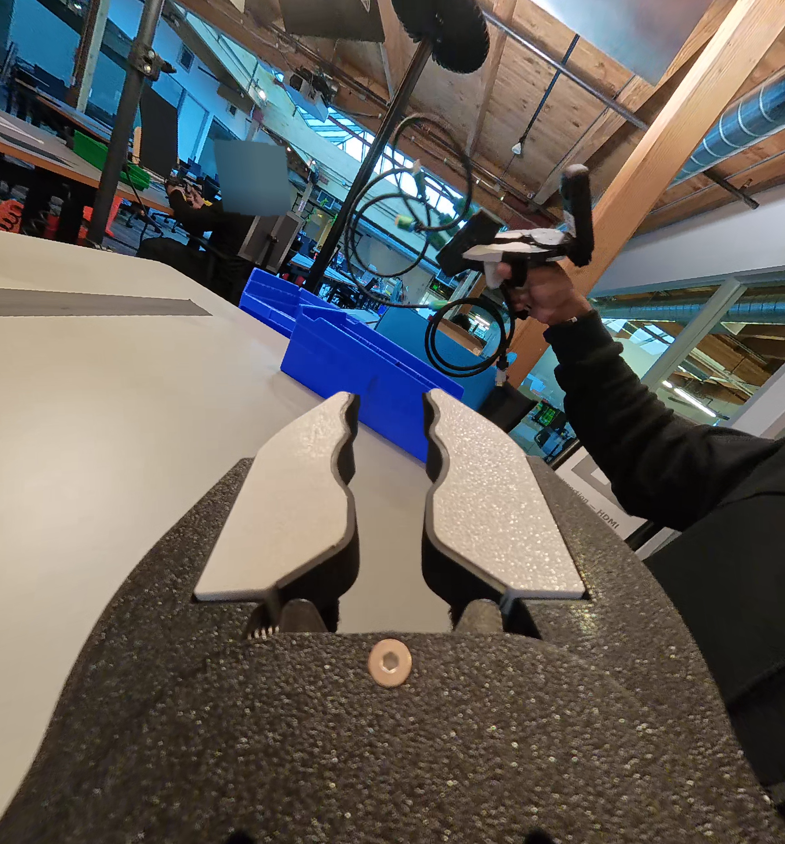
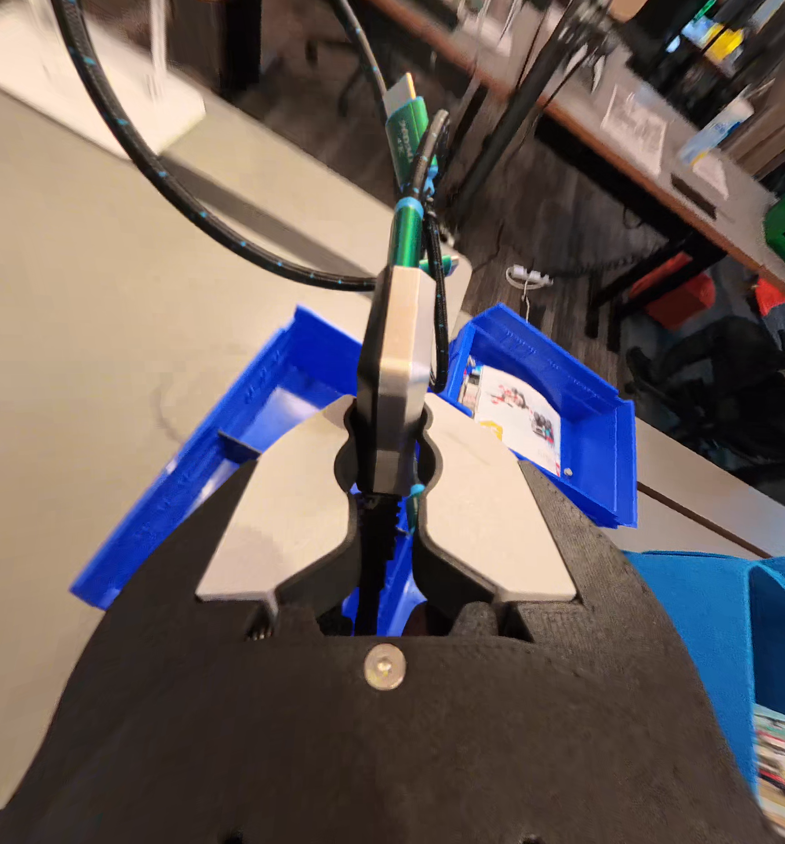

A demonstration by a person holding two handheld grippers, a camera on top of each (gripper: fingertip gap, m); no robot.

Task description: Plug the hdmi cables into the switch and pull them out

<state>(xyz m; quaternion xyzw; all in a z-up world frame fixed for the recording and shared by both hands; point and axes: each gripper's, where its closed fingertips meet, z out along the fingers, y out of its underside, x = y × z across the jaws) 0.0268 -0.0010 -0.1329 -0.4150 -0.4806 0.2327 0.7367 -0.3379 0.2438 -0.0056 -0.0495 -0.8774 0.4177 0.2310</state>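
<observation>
- The right gripper [image 2: 388, 424] is clamped on the switch [image 2: 397, 361], a flat grey-and-black box held edge-on between the jaws and lifted well above the blue bins [image 2: 578, 411].
- At least one green-ended plug [image 2: 406, 237] looks seated in the switch's far edge; a second green plug [image 2: 404, 123] hangs loose just beyond it, not in any port.
- The cables [image 2: 121, 137] are black braided cord looping away from the switch in wide coils; in the left wrist view the coils [image 1: 381, 214] dangle beside and below the switch [image 1: 470, 244].
- The left gripper [image 1: 390, 411] is released and holds nothing, jaws apart, low over the table [image 1: 107, 411] on the near side of the bins.
- Handling, as a judgement: the switch looks light and rigid, with smooth faces that could slip or twist under a pull, so it wants a firm pinch across its flat body, clear of the ports.
- The cords look springy and will likely tug the switch sideways with their weight.
- Each plug shell looks hard and slim; it is best taken on the green housing, near the switch, and moved straight along the port axis, not by the cord.
- The bare connector tips are the fragile part.
</observation>
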